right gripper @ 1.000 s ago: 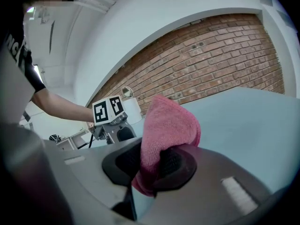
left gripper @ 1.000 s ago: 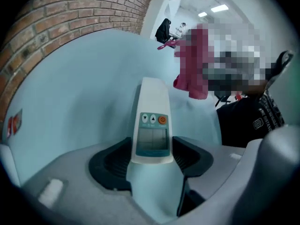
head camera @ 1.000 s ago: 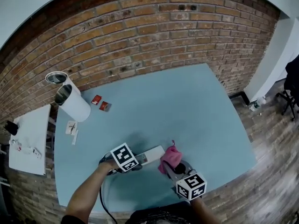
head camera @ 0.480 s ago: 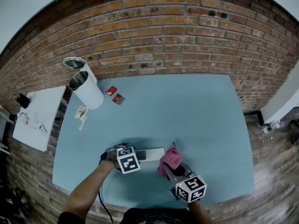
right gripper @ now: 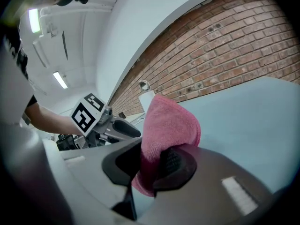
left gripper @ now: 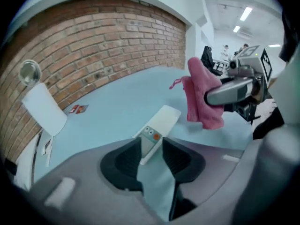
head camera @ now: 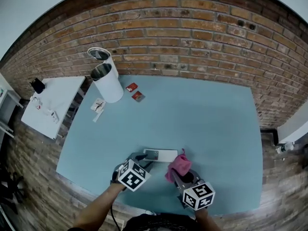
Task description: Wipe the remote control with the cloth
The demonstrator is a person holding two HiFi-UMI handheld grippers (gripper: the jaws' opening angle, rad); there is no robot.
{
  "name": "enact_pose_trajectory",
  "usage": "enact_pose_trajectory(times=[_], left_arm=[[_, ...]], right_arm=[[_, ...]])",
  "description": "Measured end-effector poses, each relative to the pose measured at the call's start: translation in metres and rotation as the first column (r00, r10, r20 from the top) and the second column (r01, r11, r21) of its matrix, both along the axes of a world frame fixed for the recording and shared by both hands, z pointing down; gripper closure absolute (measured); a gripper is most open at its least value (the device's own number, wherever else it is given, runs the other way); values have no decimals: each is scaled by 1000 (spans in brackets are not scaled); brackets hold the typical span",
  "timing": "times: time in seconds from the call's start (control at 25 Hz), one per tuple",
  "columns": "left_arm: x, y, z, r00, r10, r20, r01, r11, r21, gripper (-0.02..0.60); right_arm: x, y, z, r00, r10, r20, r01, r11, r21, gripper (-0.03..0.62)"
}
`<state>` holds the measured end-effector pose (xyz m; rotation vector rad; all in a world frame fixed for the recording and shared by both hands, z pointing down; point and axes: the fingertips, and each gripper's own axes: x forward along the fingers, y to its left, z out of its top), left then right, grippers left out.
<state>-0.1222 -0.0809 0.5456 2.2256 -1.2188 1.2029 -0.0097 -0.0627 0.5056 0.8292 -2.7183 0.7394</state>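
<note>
The white remote control lies on the blue counter, at the lower centre of the head view. The left claw has just been closing and grasps the remote's near end. Just to its right, the right claw is clenched on the pink cloth.

The pink cloth is soft, fuzzy fabric; the remote control is smooth white plastic. The desk top is matt pale blue, the brick wall past its far edge rough.
</note>
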Motion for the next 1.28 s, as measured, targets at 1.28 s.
enact_pose_trajectory(times=[1.28], left_arm=[[54, 150, -85, 875, -212, -436, 340, 909, 241, 583]], right_arm=[[-14, 132, -48, 985, 107, -135, -92, 989, 112, 530]])
